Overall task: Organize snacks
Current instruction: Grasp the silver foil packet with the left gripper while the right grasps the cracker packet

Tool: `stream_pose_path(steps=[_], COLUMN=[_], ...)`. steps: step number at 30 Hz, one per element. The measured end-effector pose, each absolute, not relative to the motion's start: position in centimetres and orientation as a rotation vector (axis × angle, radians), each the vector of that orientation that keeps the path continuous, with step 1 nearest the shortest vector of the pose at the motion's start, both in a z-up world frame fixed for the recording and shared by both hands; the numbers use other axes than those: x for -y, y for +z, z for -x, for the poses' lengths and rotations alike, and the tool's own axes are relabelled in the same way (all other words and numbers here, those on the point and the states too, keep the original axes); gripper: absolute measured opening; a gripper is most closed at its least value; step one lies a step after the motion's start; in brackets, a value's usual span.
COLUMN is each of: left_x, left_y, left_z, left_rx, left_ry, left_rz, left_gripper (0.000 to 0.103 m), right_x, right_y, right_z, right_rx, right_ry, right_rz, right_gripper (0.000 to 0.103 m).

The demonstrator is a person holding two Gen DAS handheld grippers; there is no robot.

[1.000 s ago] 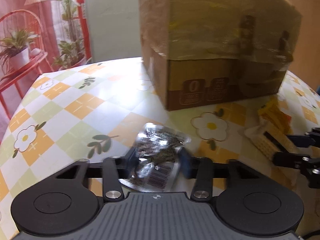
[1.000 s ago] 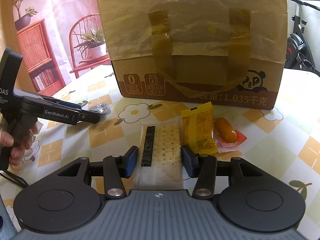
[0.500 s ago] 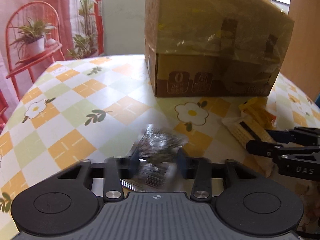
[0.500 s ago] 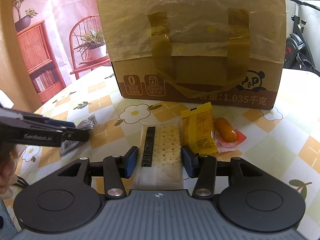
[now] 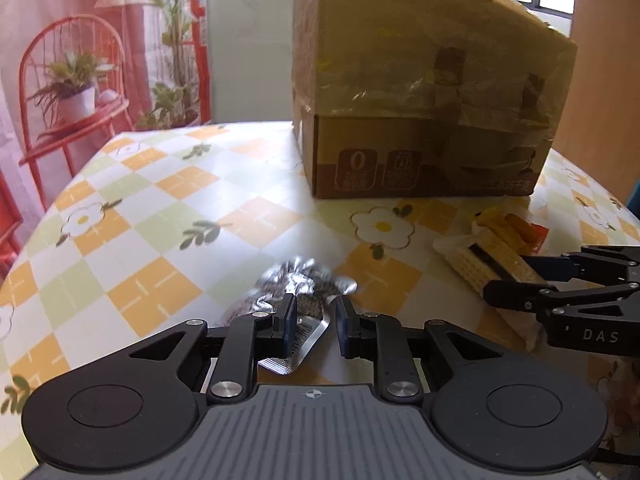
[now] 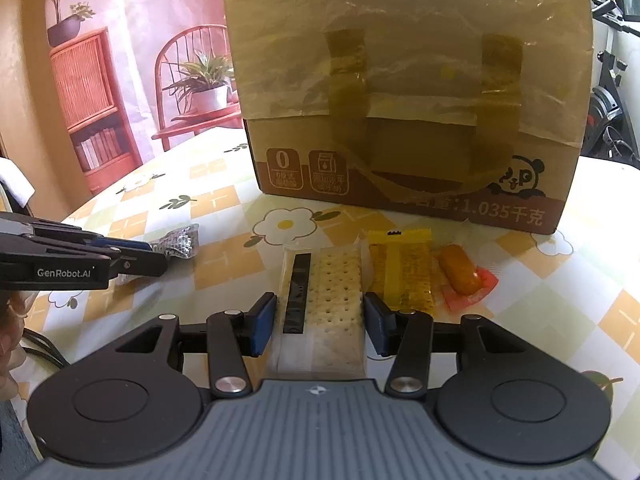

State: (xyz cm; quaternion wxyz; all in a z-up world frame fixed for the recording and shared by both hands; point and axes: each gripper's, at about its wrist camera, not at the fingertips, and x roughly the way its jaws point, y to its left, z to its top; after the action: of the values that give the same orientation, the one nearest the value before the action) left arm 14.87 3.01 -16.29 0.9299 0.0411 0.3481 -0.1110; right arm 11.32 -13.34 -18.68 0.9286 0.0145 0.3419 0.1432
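Left wrist view, nearest first: the left gripper (image 5: 311,330) has a crinkled silver foil packet (image 5: 298,292) pinched between its blue pads, the foil bunching up where they bite, its far end spread over the checked bench (image 5: 160,216). That packet looks feather-light and soft, and foil is slick, so I'd judge a grip across the crumpled middle safer than one on the flat printed end, which could slide out. Over in the right wrist view, the right gripper (image 6: 320,326) straddles the cracker pack (image 6: 332,280), its pads snug against both long edges of the clear wrapper; whether they truly press I can't quite tell, but it reads as a light clamp. Crackers are stiff yet brittle, so squeezing the long edges gently near the middle seems wise; more force risks snapping them. Just beside it on the right lies the yellow snack packet (image 6: 400,268), then the orange sausage-shaped snack (image 6: 460,274) in its red wrapper, small and probably squashy. Farther back stands the taped cardboard box (image 6: 408,92), bulky and rigid.
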Motion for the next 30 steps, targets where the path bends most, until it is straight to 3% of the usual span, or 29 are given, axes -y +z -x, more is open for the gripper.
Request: stream_pose_path(steps=[3, 14, 17, 19, 26, 30], left_x=[-2.9, -4.3, -4.8, -4.8, -4.9, -5.0], left_y=[-15.9, -17.5, -17.6, -17.4, -17.3, -16.6], left_z=[-15.5, -18.0, -18.4, -18.6, -18.4, -17.8], left_rx=[-0.707, -0.774, -0.763, -0.764, -0.76, -0.728], left_ry=[-0.237, -0.314, -0.341, -0.352, -0.339, -0.338], left_rz=[-0.125, -0.18, -0.165, -0.16, -0.103, -0.076], left_gripper=[0.063, 0.072, 0.058, 0.044, 0.036, 0.02], right_x=[13.5, 13.6, 13.6, 13.6, 13.7, 13.8], right_y=[-18.7, -18.8, -18.8, -18.8, -18.9, -18.9], right_z=[-11.3, -11.5, -11.5, -11.5, -11.5, -11.5], right_rx=[-0.701, -0.706, -0.709, -0.71, -0.711, -0.711], right_ry=[0.293, 0.298, 0.298, 0.299, 0.303, 0.305], right_rz=[-0.036, -0.042, -0.043, -0.042, -0.05, -0.054], right_gripper=[0.05, 0.05, 0.05, 0.05, 0.05, 0.05])
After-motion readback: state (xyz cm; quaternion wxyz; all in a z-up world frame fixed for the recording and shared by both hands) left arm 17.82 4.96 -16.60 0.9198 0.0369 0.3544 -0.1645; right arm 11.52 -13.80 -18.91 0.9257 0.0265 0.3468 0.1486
